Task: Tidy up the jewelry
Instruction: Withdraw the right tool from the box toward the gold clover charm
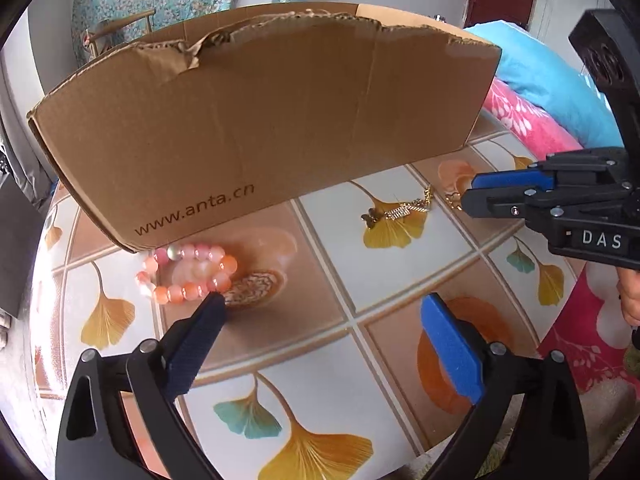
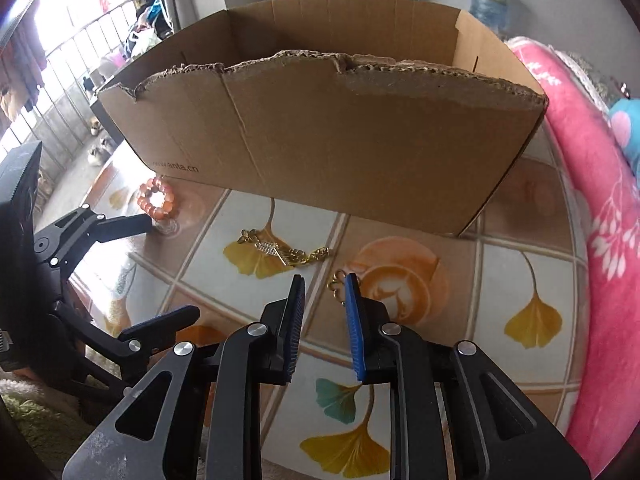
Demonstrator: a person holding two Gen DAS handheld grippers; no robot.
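Observation:
A bracelet of orange and pink beads (image 1: 188, 276) (image 2: 157, 199) lies on the tabletop by the front corner of the cardboard box (image 1: 260, 120) (image 2: 340, 140). My left gripper (image 1: 324, 304) (image 2: 174, 266) is open wide, its left fingertip (image 1: 214, 300) touching the beads. A gold chain with a butterfly charm (image 1: 400, 210) (image 2: 280, 254) lies in front of the box. A small gold end piece (image 1: 454, 200) (image 2: 338, 286) sits between the tips of my right gripper (image 2: 325, 280) (image 1: 466, 198). The jaws stand narrow, with a gap showing; the piece is beside the blue pad (image 2: 354, 304).
The table (image 1: 400, 280) (image 2: 520, 260) has a glossy cloth with ginkgo leaves. The torn-rimmed box, open on top, stands close behind the jewelry. A pink flowered blanket (image 2: 592, 200) (image 1: 528, 120) and a blue cushion (image 1: 552, 76) border the right side.

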